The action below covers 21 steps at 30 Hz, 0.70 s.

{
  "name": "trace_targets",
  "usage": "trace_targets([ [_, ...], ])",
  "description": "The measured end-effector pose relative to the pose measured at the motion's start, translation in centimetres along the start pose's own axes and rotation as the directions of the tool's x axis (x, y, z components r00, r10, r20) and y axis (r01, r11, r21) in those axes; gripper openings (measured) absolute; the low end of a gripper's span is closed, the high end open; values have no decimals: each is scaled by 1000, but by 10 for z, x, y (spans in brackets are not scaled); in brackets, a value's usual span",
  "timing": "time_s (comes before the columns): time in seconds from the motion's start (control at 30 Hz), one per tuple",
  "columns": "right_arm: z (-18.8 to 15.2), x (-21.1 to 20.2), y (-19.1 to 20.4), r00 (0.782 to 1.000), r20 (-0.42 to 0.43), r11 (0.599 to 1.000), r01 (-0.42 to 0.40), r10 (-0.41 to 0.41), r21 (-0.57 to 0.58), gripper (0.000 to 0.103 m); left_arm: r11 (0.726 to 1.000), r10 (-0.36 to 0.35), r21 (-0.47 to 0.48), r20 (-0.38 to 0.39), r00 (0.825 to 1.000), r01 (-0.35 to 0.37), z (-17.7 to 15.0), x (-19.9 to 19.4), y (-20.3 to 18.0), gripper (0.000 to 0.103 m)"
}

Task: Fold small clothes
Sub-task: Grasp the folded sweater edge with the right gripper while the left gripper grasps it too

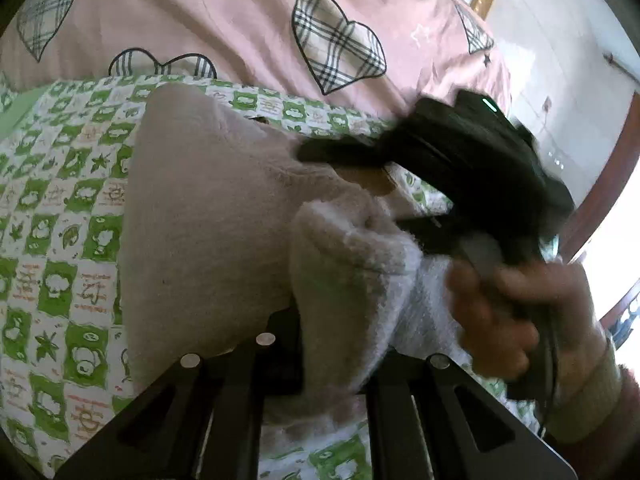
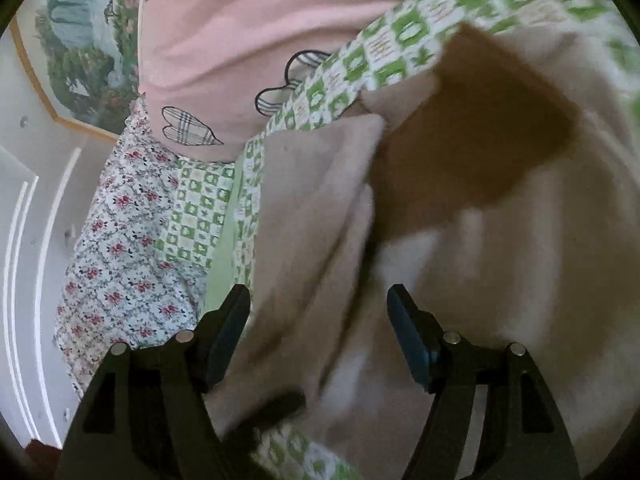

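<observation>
Left wrist view: the fleece garment (image 1: 208, 216) is clenched by the left gripper (image 1: 320, 360), half-folded on the bed (image 1: 48, 208), while the right gripper (image 2: 318, 332) is held released.

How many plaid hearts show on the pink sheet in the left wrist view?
4 at least: one whole heart at centre top, one top left, one half hidden behind the green checked cloth, one cut off near the sheet's right edge. More may be hidden.

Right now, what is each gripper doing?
Left gripper: shut on the beige garment.
Right gripper: open, holding nothing, the garment lying between its fingers.
</observation>
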State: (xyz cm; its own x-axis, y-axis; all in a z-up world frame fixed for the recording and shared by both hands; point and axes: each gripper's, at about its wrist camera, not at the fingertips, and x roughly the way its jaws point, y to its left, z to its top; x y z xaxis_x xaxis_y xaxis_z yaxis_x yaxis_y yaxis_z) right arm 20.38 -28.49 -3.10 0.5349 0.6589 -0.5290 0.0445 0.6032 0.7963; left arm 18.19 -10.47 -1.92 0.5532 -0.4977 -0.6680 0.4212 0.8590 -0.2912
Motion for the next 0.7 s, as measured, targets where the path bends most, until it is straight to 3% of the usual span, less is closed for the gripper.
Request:
trace_targets([
  [0.07,11,13,6,1000,-6,999,29,-29,-32,65,1000,10,28,-6,1000,-10,-4,-2,-3,7],
  [0.13,20,24,10,998,-15,997,67,-67,-49,20,999,19,46,-5,1000,-19,-3,-4,-7,7],
  [0.23,25,12,20,997,14,994,71,-70,-87,17,998,-6,60,11,1000,5,3,-13,-15,7],
  [0.4,18,-49,39,985,122,967,142,-119,-210,17,990,-87,111,2,996,86,14,-10,-52,7],
  [0.57,15,-87,5,961,155,948,257,-230,-188,17,979,-111,164,-64,992,121,7,29,-92,8],
  [0.7,9,-91,-27,929,150,914,363,-339,-183,17,977,-106,171,-134,985,129,-4,62,-103,8],
])
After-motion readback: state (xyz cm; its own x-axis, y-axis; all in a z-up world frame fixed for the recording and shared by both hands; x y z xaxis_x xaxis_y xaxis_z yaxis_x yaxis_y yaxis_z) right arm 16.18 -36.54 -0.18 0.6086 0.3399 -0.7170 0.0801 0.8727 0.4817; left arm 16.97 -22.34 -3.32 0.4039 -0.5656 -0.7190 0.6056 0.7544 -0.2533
